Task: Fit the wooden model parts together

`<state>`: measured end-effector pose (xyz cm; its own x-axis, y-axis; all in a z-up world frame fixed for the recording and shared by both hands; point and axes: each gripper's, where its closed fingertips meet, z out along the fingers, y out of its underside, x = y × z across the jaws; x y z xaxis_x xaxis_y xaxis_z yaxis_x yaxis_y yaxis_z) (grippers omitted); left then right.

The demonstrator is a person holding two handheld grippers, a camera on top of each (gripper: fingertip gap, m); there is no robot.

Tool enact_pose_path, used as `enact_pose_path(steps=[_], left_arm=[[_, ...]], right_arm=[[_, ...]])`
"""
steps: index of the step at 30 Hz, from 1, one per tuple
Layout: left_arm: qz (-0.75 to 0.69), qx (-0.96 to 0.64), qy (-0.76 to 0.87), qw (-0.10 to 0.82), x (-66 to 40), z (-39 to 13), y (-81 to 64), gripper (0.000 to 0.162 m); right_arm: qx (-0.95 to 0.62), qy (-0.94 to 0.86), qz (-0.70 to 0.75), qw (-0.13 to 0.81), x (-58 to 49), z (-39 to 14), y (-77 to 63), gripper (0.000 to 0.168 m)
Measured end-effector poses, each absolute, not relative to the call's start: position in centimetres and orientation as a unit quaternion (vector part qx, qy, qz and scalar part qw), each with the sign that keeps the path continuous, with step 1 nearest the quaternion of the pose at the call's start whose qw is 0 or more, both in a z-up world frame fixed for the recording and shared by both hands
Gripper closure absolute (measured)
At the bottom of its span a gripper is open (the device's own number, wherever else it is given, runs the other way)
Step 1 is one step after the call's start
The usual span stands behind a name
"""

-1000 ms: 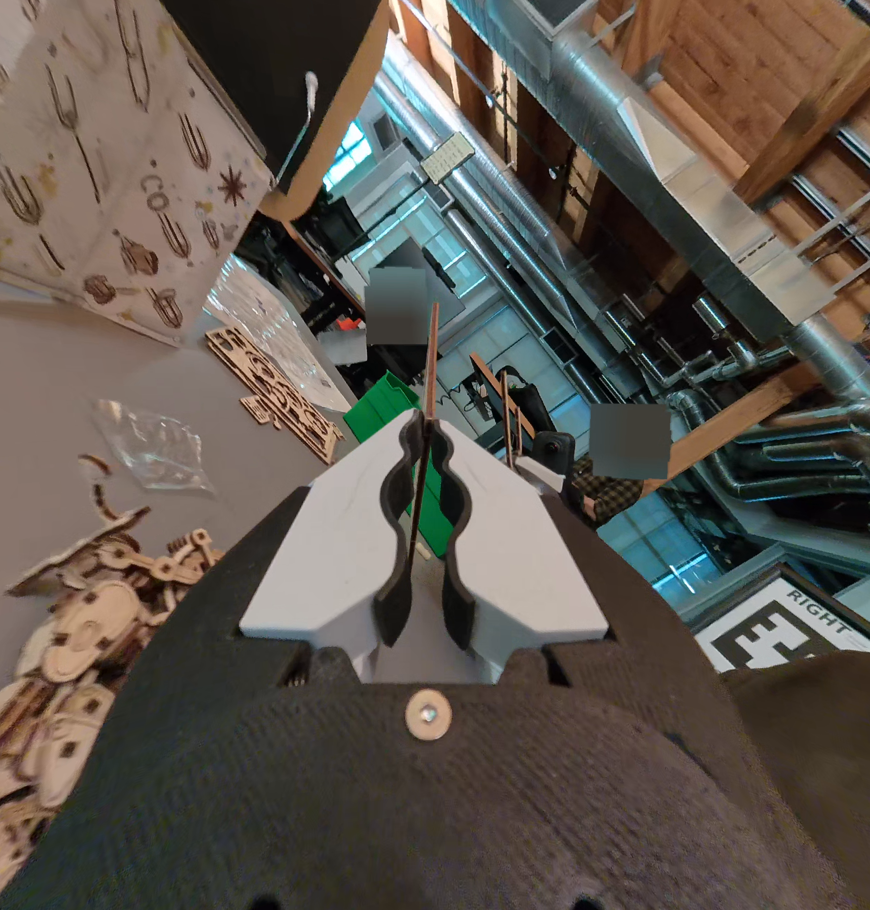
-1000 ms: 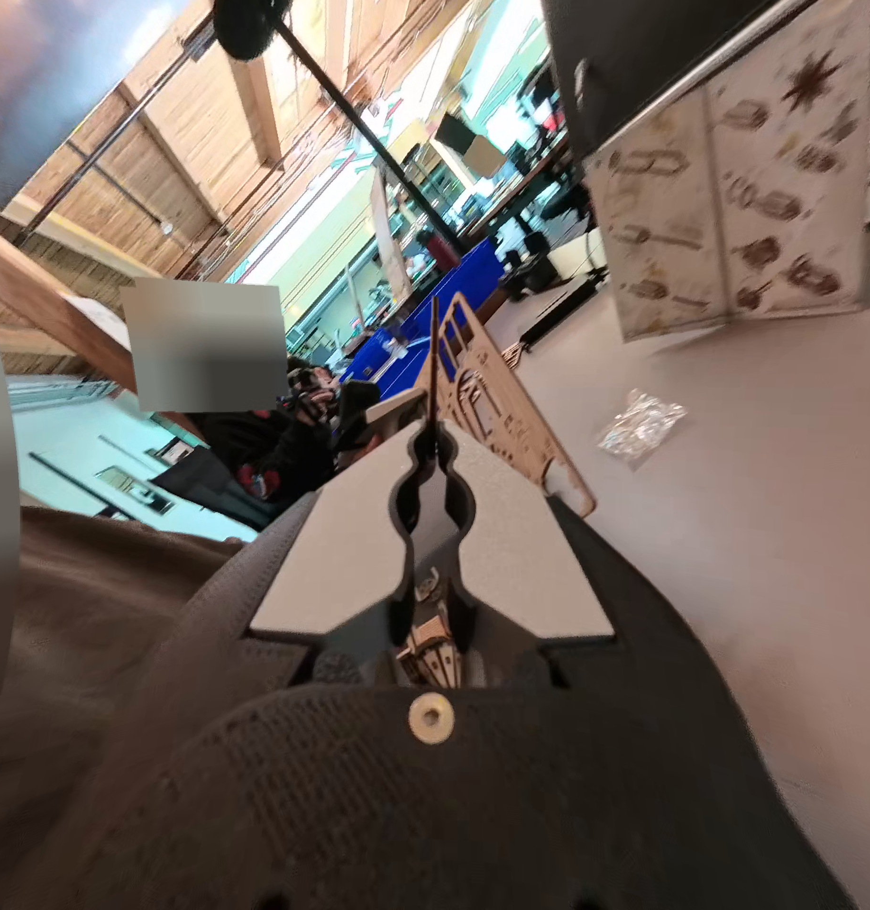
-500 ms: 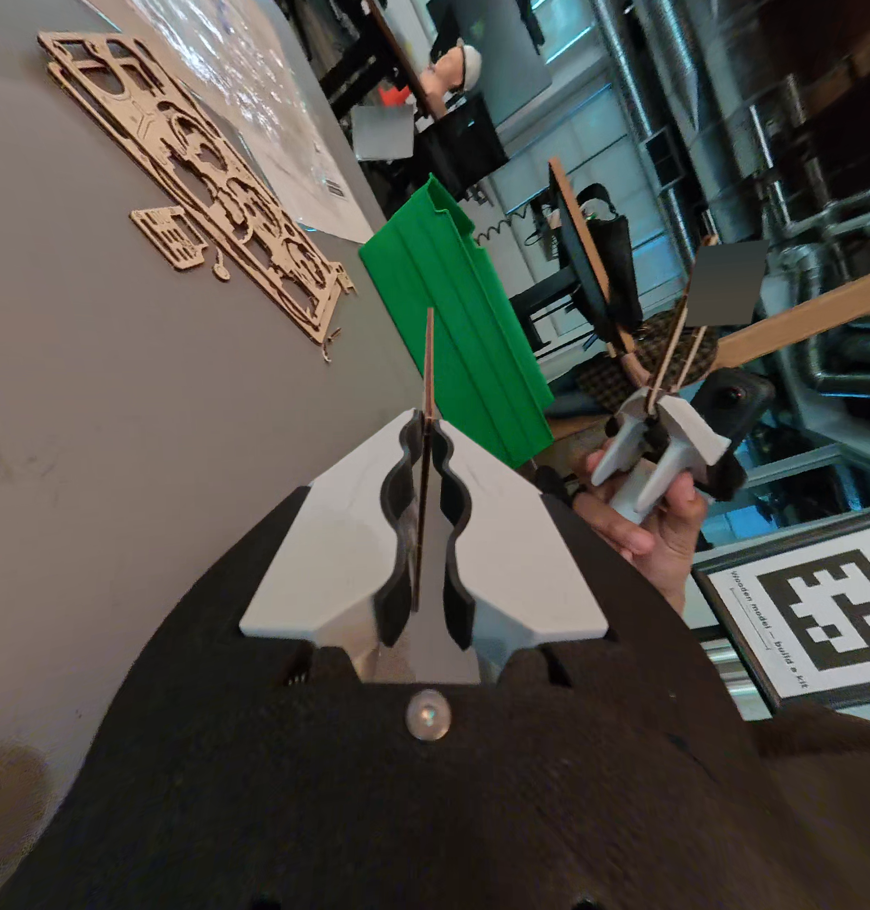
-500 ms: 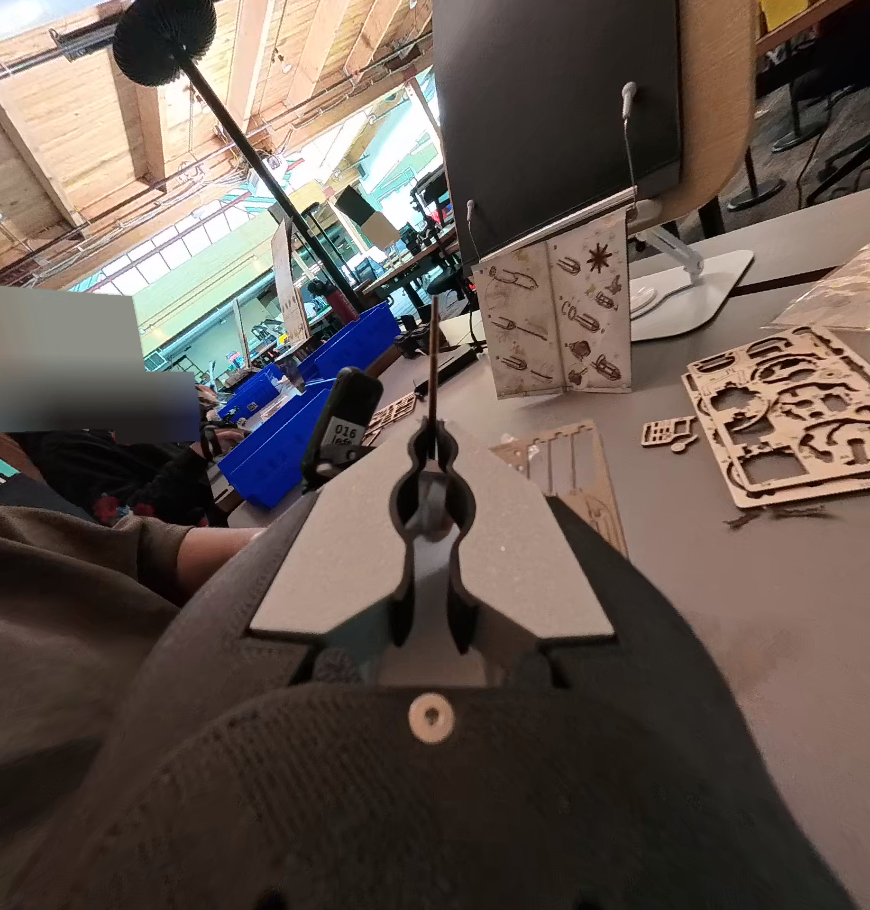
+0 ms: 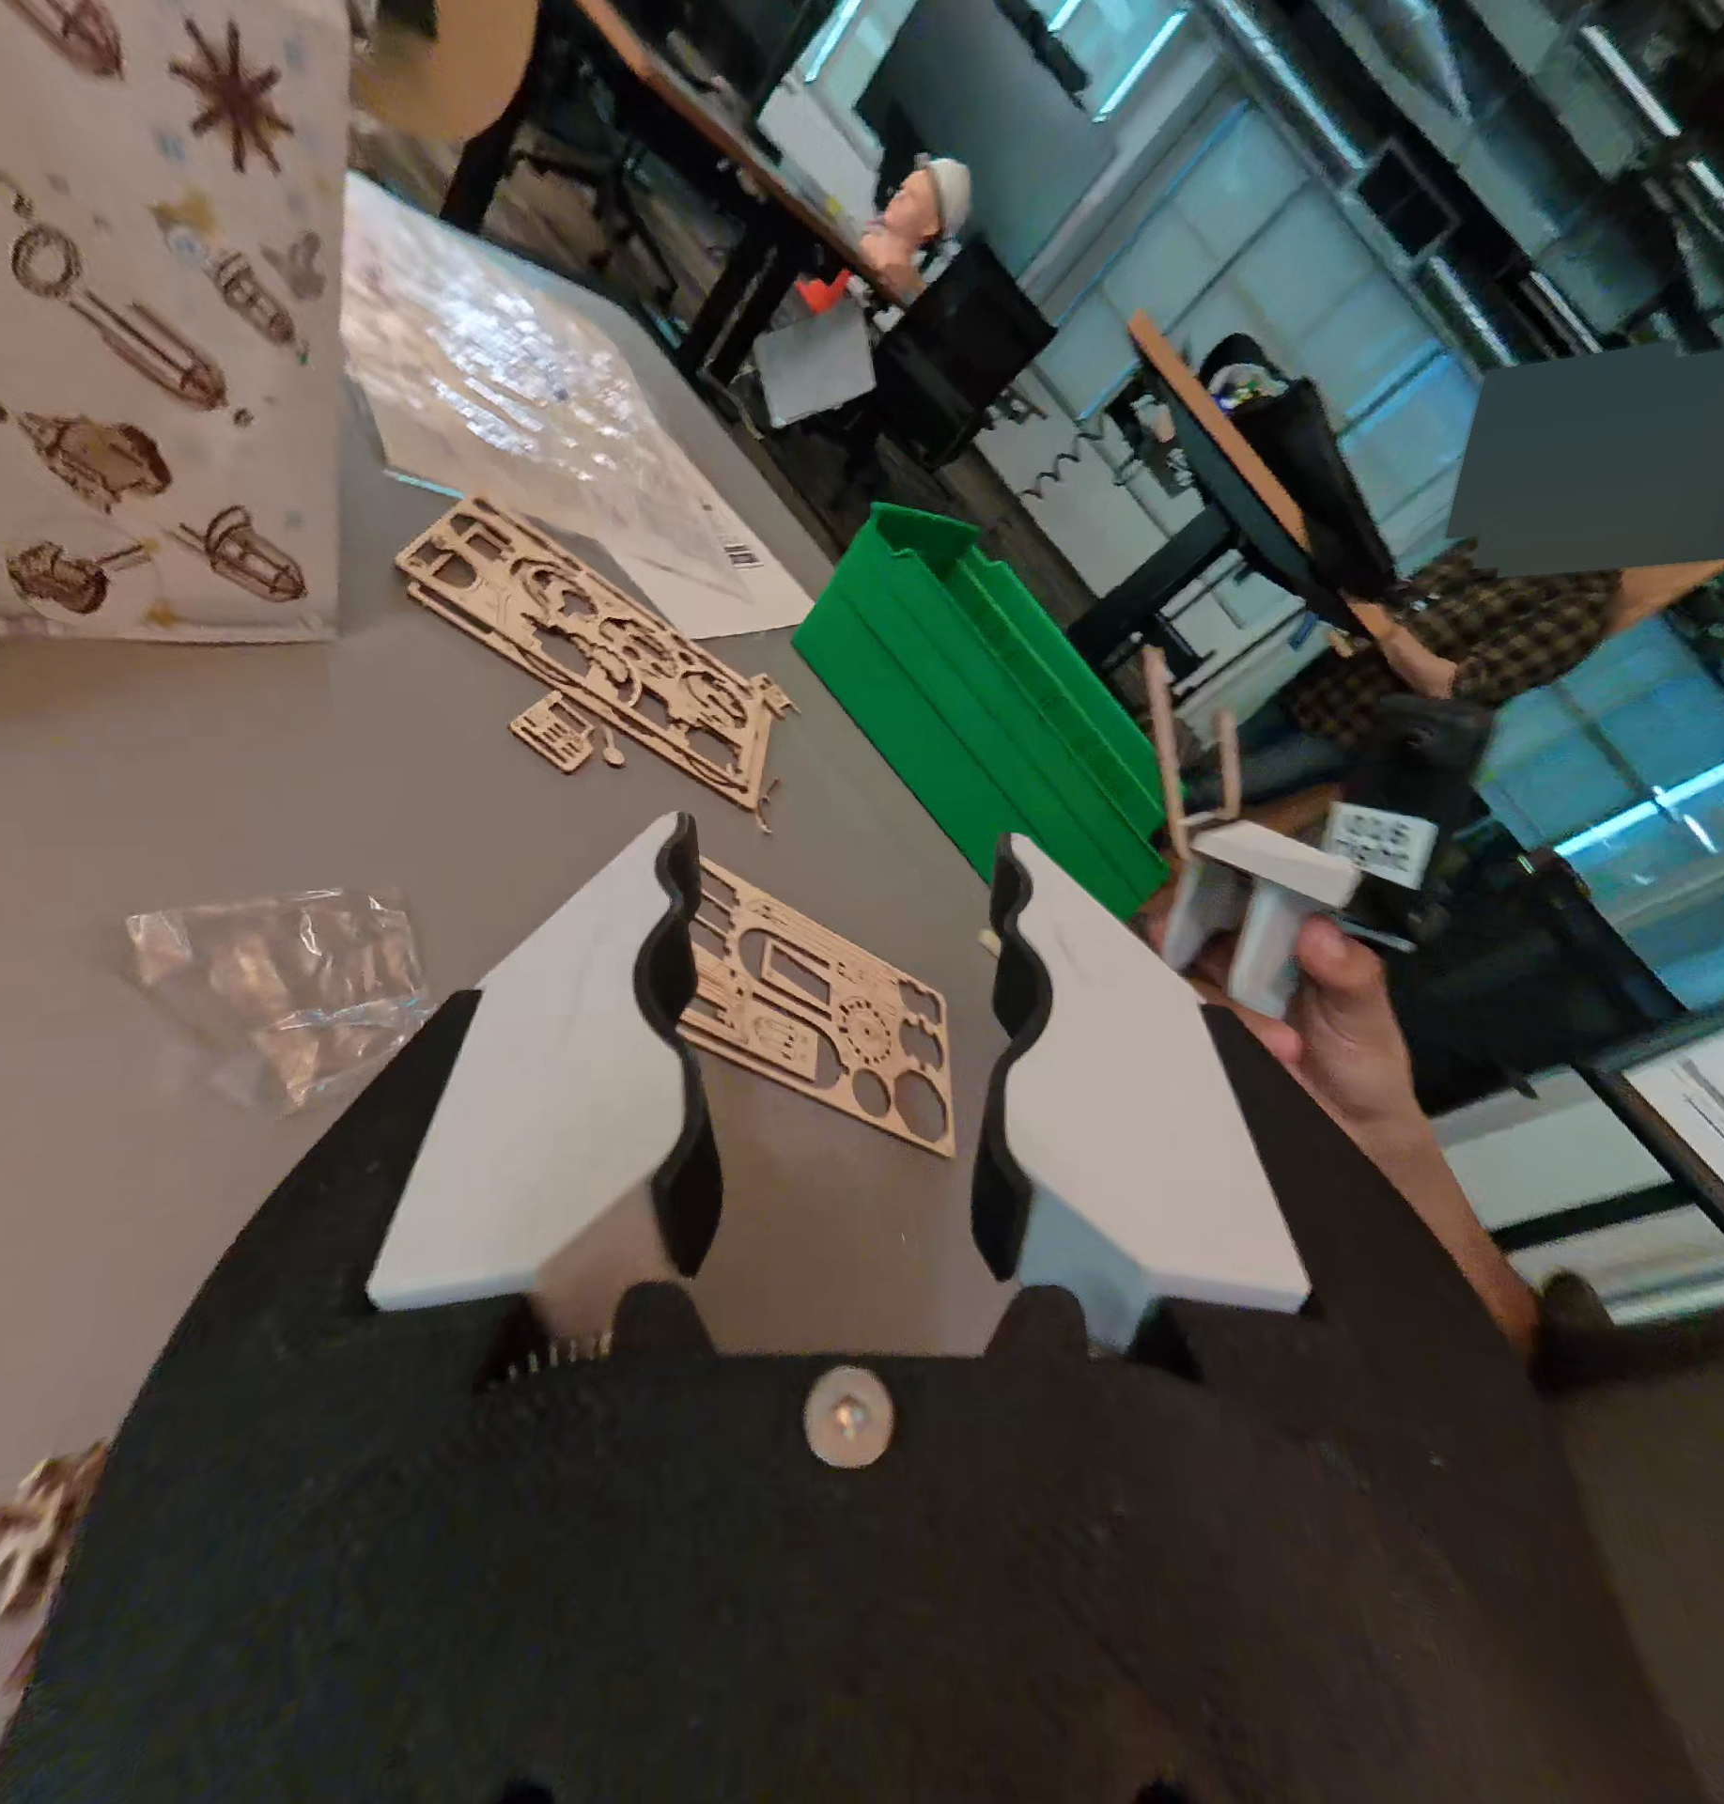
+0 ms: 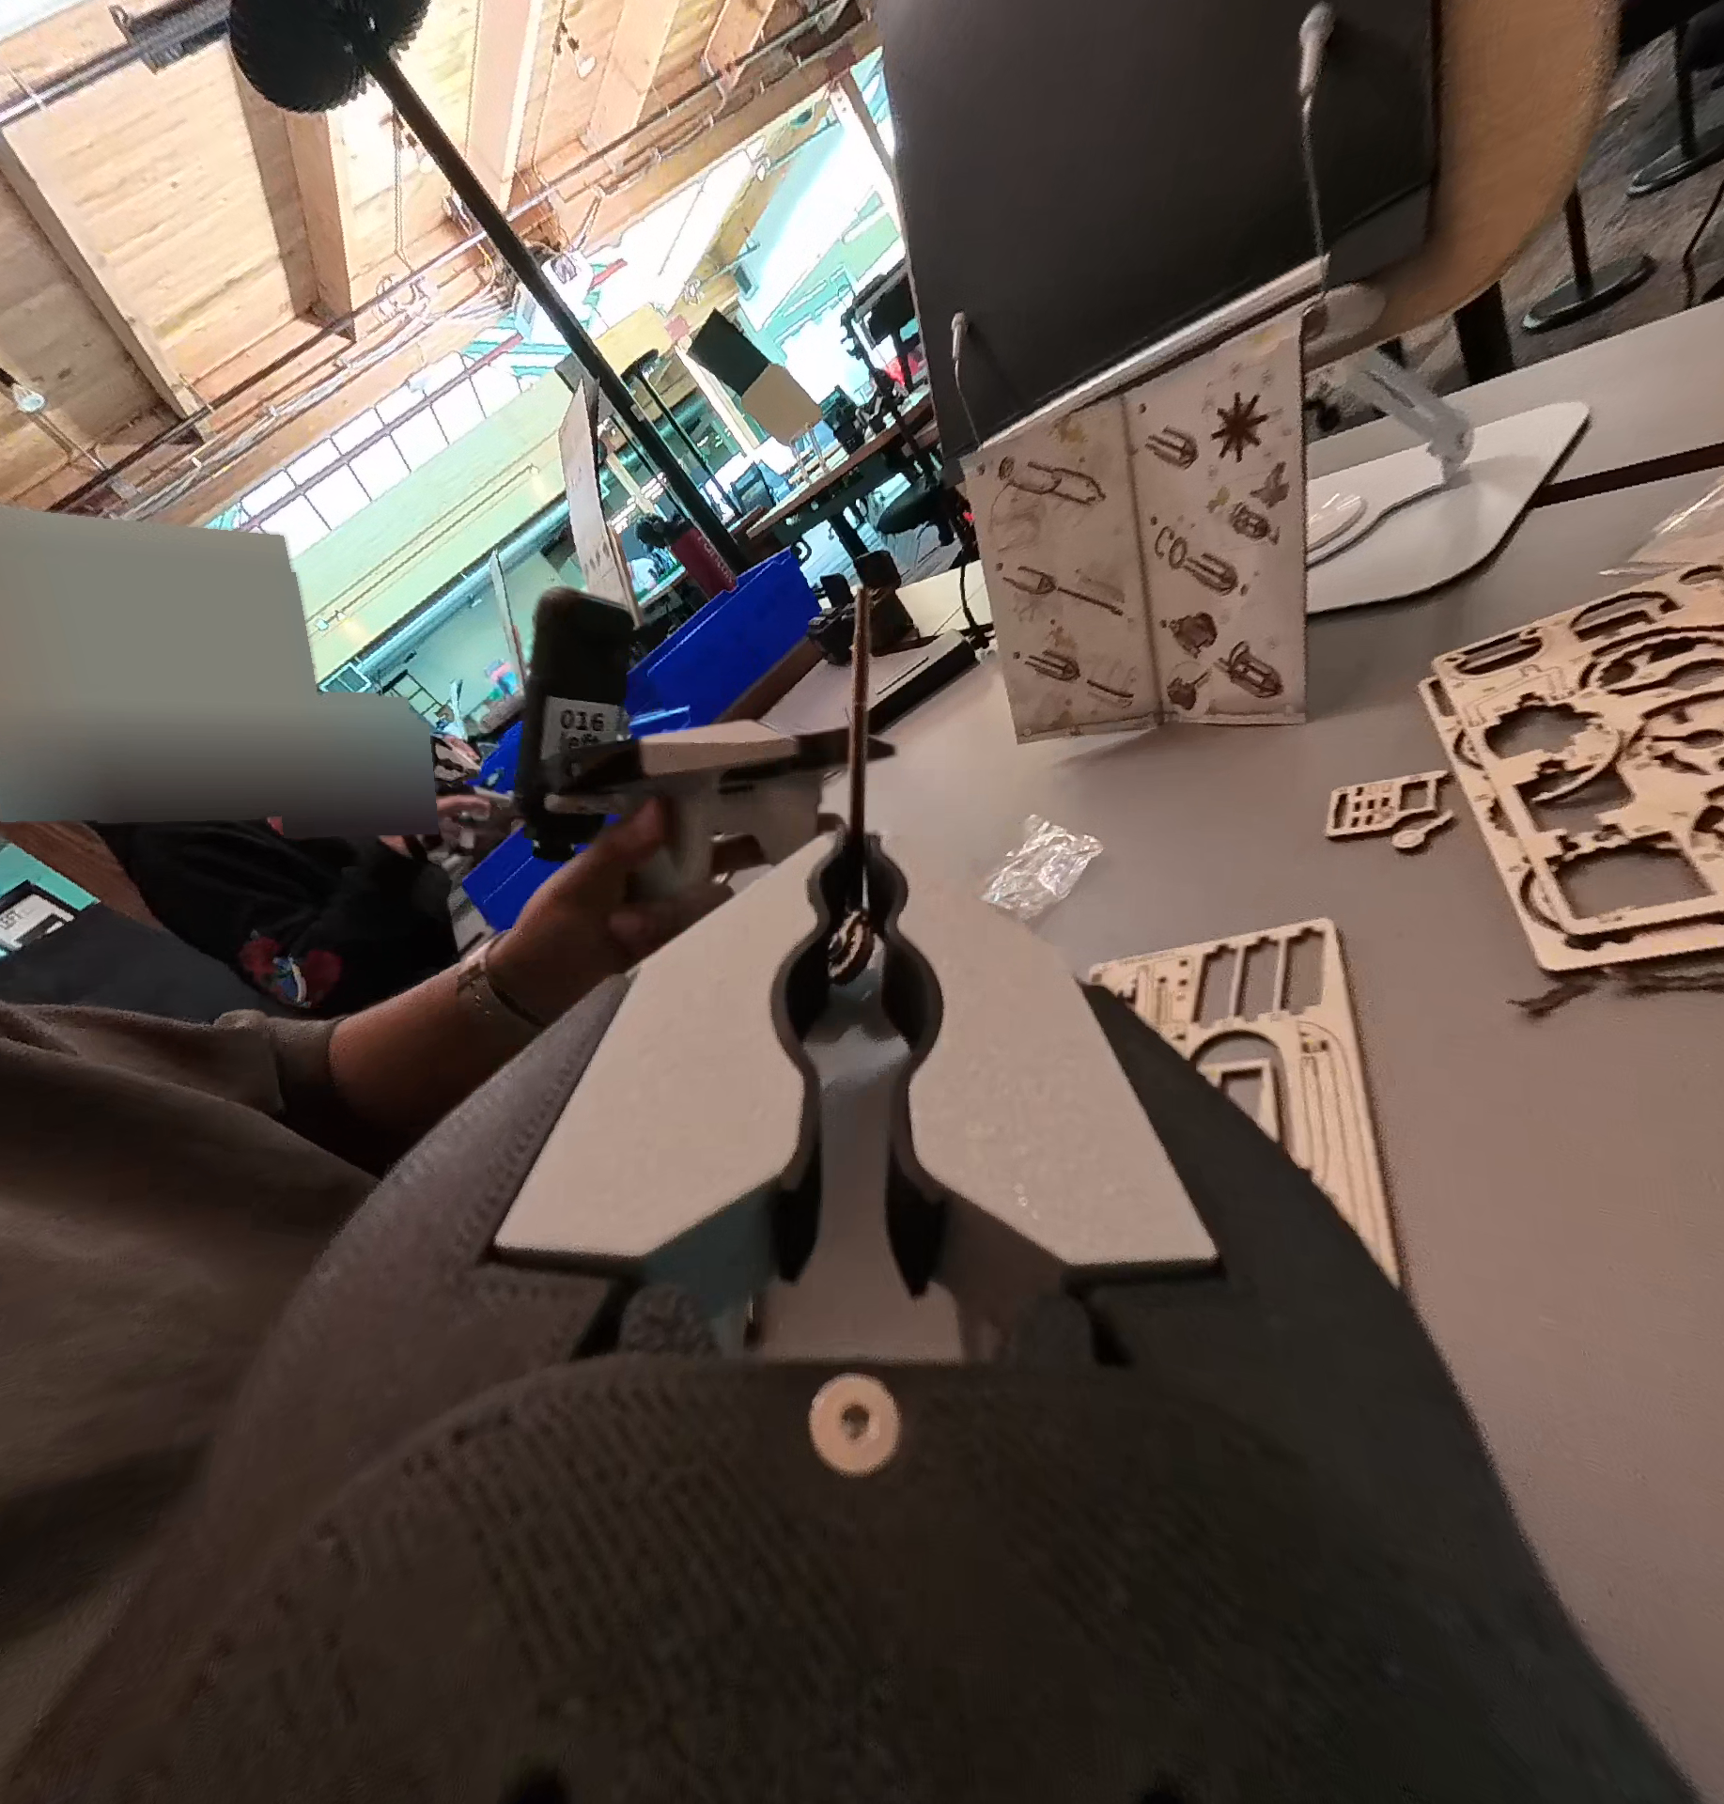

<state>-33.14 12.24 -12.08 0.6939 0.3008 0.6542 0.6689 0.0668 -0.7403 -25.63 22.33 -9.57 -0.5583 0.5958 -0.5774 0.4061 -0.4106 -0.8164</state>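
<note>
My left gripper [image 5: 843,859] is open and empty, hovering over a flat wooden parts sheet [image 5: 819,1015] that lies on the grey table [image 5: 204,781]. In the right wrist view the left gripper [image 6: 740,771] shows side-on in a hand, and the same sheet [image 6: 1258,1035] lies to the right. My right gripper [image 6: 858,849] is shut on a thin wooden part [image 6: 858,703] seen edge-on and held upright. In the left wrist view the right gripper [image 5: 1248,879] is at the right, in a hand, with wooden pieces [image 5: 1170,752] sticking up from it.
A stack of larger cut-out sheets [image 5: 594,635] and a small loose piece [image 5: 555,732] lie farther back. A crumpled plastic bag [image 5: 282,976], a printed folded card [image 5: 135,342], a green bin [image 5: 975,703] and a monitor [image 6: 1131,195] surround the work area. Loose parts [image 5: 28,1523] lie at lower left.
My left gripper has opened and no longer holds its thin wooden piece; it now points down at the table. My right gripper stays shut on its part.
</note>
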Motion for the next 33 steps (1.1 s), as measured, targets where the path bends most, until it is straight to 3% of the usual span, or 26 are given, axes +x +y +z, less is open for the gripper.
enact_pose_path(steps=[4,9,16,18,23,33], left_arm=[[-0.145,-0.695,-0.285,0.645,-29.4,-11.5,9.3,0.101],[-0.068,-0.733,-0.233,0.636,-26.1,-14.4,6.2,0.101],[-0.18,-0.678,-0.249,0.668,-24.7,-13.2,5.2,0.106],[-0.191,-0.682,-0.247,0.661,-24.8,-13.7,5.1,0.115],[-0.261,-0.656,-0.248,0.663,-24.1,-13.3,5.4,0.119],[-0.253,-0.672,-0.167,0.676,-22.0,-12.3,5.9,0.122]], right_arm=[[-0.463,-0.55,0.694,0.043,-25.6,-10.7,20.7,0.168],[-0.468,-0.546,0.694,-0.007,-25.3,-12.1,18.1,0.168],[-0.423,-0.588,0.683,-0.09,-23.1,-13.8,11.9,0.168],[-0.401,-0.615,0.67,-0.111,-22.2,-14.3,10.6,0.168],[-0.364,-0.674,0.631,-0.124,-20.3,-15.8,8.7,0.168],[-0.375,-0.616,0.655,-0.223,-19.7,-14.8,9.1,0.168]])
